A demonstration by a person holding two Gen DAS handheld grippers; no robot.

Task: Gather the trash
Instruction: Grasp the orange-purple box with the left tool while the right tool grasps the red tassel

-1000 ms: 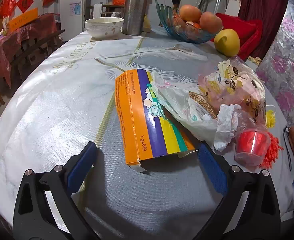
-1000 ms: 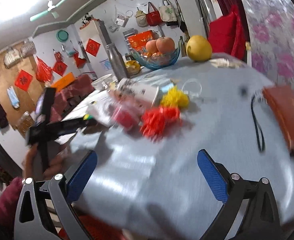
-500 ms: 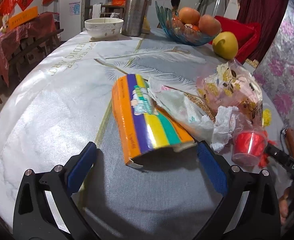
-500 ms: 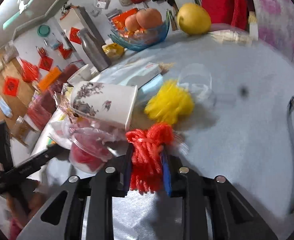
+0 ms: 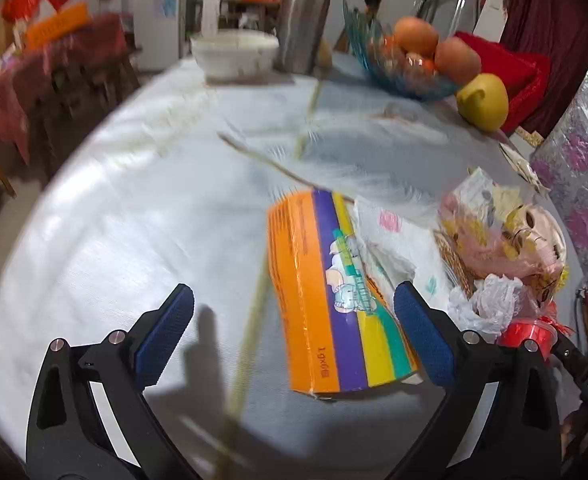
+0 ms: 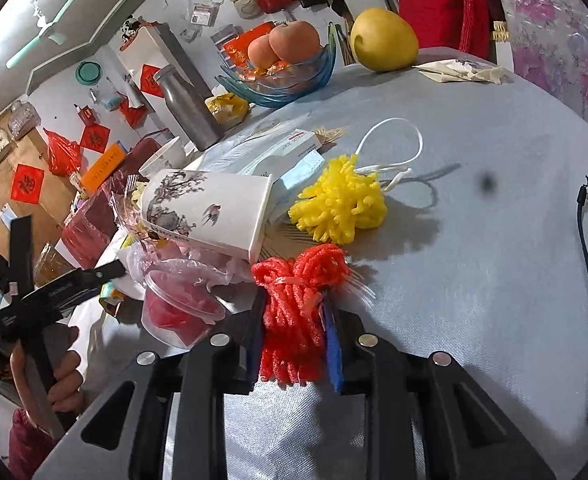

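Right gripper (image 6: 294,336) clamped — red foam net (image 6: 298,300)

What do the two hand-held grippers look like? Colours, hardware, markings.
Both match. The left hand-held gripper has a matte black frame with triangular cutouts, round silver screw heads and textured blue pads on the fingers. The right hand-held gripper has the same black body, silver screws and blue pads. In the left view, white "DAS" lettering shows on the right one's black body.

The cloth-covered table (image 6: 494,240) bears a fruit bowl (image 6: 281,80), paper cup (image 6: 209,208) and striped box (image 5: 334,300).
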